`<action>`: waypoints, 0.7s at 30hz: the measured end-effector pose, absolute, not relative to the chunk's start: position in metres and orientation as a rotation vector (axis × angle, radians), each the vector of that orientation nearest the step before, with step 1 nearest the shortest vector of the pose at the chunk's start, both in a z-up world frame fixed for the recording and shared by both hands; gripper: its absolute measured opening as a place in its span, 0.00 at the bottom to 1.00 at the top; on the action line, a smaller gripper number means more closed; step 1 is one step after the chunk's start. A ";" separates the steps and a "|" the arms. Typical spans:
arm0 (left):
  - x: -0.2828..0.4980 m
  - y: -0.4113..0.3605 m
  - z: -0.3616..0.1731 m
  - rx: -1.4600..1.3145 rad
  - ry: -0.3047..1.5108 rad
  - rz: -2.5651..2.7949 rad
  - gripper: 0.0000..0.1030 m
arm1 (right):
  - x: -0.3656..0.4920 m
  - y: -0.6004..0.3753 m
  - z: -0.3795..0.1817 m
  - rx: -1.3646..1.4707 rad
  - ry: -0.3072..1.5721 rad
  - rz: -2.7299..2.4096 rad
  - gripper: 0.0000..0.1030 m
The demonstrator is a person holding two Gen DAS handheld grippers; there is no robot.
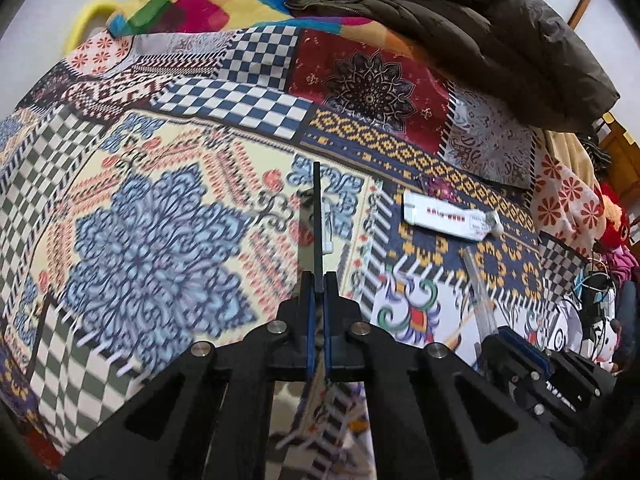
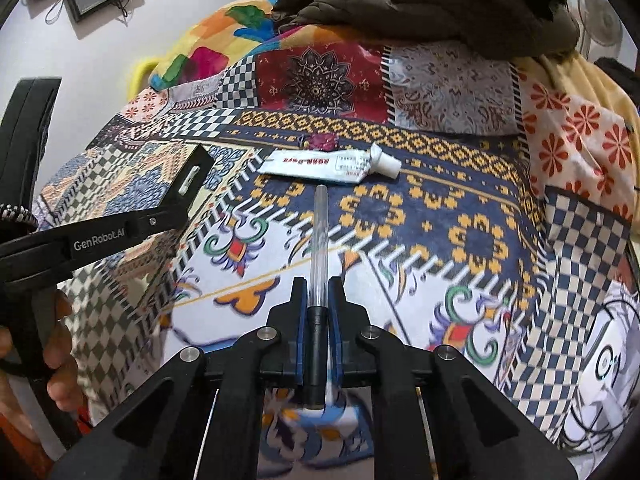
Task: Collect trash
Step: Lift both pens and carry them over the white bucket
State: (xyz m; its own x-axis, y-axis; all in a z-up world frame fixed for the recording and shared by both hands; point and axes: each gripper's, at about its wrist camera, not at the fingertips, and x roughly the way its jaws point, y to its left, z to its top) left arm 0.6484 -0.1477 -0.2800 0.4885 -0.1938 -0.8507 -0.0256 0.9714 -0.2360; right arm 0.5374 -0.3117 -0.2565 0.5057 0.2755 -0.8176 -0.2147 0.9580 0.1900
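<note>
1. Nearest, on the right wrist view: right gripper (image 2: 318, 284) clamped down on a pen (image 2: 319, 240). Pinched at the black end, between the blue pads (image 2: 301, 320). Clear barrel sticking out forward past the fingertips, over the patchwork bedspread (image 2: 460, 240).
2. On the left wrist view: left gripper (image 1: 317, 280) clenched too, jaws almost together. Gripping a thin flat black piece (image 1: 317, 216), seen edge-on here and pointing straight ahead. From the right camera, same piece seen as a broad black plate with a small white slot.
3. At the left edge of the right view: a hand (image 2: 56, 344) wrapped round the left gripper's handle. Left gripper and right gripper side by side over the bedspread, near each other but apart.
4. Just beyond the pen tip: a squeezed white tube (image 2: 320, 166) with red lettering, lying flat on the blue-and-yellow patch, cap toward the right. Not touched by either gripper.
5. Just behind the tube: a small crumpled purple-pink wrapper (image 2: 318, 141), touching or nearly touching it; cannot tell which.
6. Further back: a bright multicoloured blanket (image 2: 208, 52) at the head of the bedspread.
7. Farthest: a dark brown padded jacket (image 2: 420, 4) heaped on top.
</note>
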 end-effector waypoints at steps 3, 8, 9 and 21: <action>0.632 -0.145 -0.273 -0.210 1.054 -0.108 0.01 | 0.528 -0.312 -0.249 0.057 0.993 0.292 0.09; 0.607 -0.143 -0.256 -0.199 1.041 -0.110 0.01 | 0.512 -0.310 -0.229 0.045 0.973 0.296 0.09; 0.599 -0.142 -0.248 -0.190 1.032 -0.107 0.01 | 0.510 -0.309 -0.224 0.046 0.969 0.298 0.09; 0.522 -0.119 -0.154 -0.152 0.896 -0.075 0.01 | 0.459 -0.291 -0.132 0.020 0.824 0.342 0.09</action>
State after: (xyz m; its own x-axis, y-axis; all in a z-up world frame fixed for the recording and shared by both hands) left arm 0.5222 -0.1192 -0.1545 0.6230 -0.1281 -0.7717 0.0014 0.9867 -0.1626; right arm 0.4585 -0.2912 -0.1316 0.6281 0.3060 -0.7154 -0.2903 0.9452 0.1494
